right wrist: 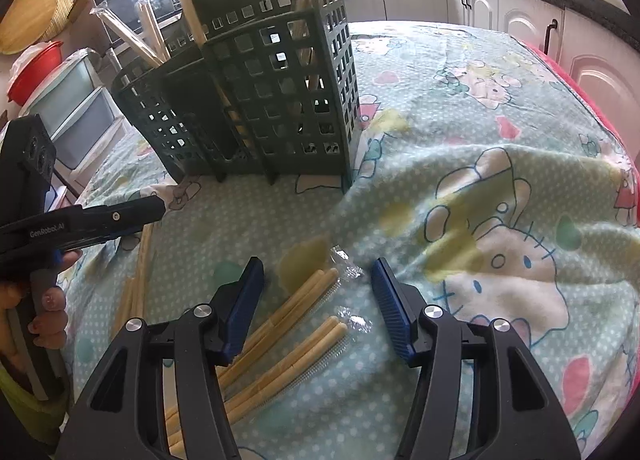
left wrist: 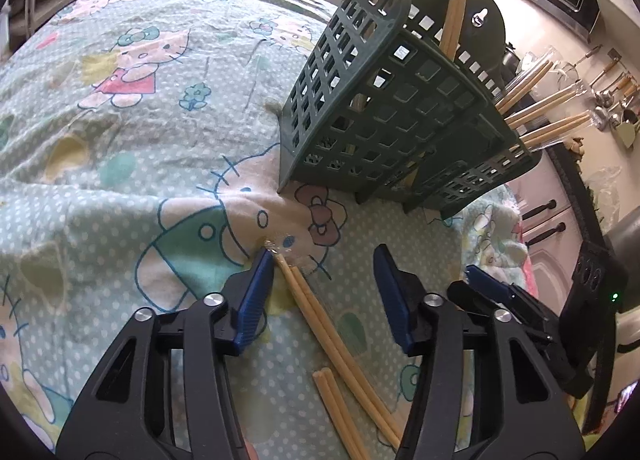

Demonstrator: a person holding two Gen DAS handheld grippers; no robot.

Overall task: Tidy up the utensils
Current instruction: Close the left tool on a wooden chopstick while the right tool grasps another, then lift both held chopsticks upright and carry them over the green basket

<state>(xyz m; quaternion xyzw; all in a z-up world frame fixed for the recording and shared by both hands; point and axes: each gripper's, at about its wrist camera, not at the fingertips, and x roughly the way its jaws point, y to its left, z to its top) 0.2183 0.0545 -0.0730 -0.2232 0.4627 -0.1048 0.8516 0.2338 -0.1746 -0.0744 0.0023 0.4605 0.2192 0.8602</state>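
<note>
Left gripper [left wrist: 322, 292]: fingers apart, approx. mid-width, pointing down at the cloth [left wrist: 120, 148]. Left-hand blue pad [left wrist: 256, 300] sits against or just beside the tip of a wrapped chopstick pair [left wrist: 320, 324]; contact can't be confirmed. The opposite pad is well clear of it. The pair lies on the cloth inside the gap, nearer the left pad, running back toward the lens. Nothing is clamped. A second, shorter-looking pair [left wrist: 340, 412] lies just beside it, lower in frame.

Right gripper [right wrist: 318, 300]: fingers apart, approx. mid-width, nothing clamped. Two wrapped chopstick pairs lie on the cloth in the gap: upper pair [right wrist: 296, 308] w/ tips between the pads, lower pair [right wrist: 304, 356] closer to the lens. Neither blue pad [right wrist: 394, 316] visibly presses on them. The upper pair passes under the left-hand finger.

Green utensil basket [right wrist: 256, 100] stands upright on the cloth beyond both grippers, well apart from the fingers. It already holds several chopsticks, standing or leaning in its compartments.

A hand [right wrist: 44, 316] grips the left unit's handle at the left edge of the right wrist view.
</note>
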